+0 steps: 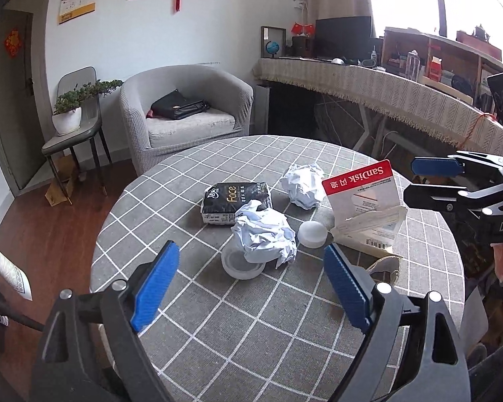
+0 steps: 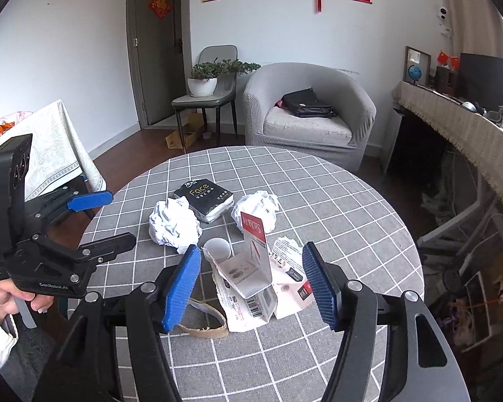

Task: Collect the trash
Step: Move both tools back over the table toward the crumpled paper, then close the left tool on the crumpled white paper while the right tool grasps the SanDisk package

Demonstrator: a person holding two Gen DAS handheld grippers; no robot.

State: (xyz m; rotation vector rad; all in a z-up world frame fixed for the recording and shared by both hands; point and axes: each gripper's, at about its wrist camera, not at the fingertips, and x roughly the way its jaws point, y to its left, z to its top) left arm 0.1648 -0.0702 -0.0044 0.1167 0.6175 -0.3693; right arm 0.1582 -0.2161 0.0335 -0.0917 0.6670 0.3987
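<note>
On the round table with a grey checked cloth (image 1: 251,335) lie two crumpled paper balls, one near (image 1: 265,234) (image 2: 174,224) and one farther (image 1: 303,184) (image 2: 256,212). A black tissue pack (image 1: 236,201) (image 2: 204,199), a white cap (image 1: 312,232) (image 2: 217,249) and a clear round lid (image 1: 241,266) lie beside them. My left gripper (image 1: 251,251) (image 2: 122,219) is open, just short of the near ball. My right gripper (image 2: 251,251) (image 1: 419,181) is open over the opened SanDisk package (image 2: 251,268) (image 1: 362,197), not touching it.
A torn wrapper (image 2: 288,268) and a cardboard strip (image 2: 204,325) lie at the table's near side. Behind stand a grey armchair (image 1: 184,110) with a black bag, a chair with a potted plant (image 1: 67,114), and a long cluttered desk (image 1: 402,97). A hand (image 2: 13,298) holds the left gripper.
</note>
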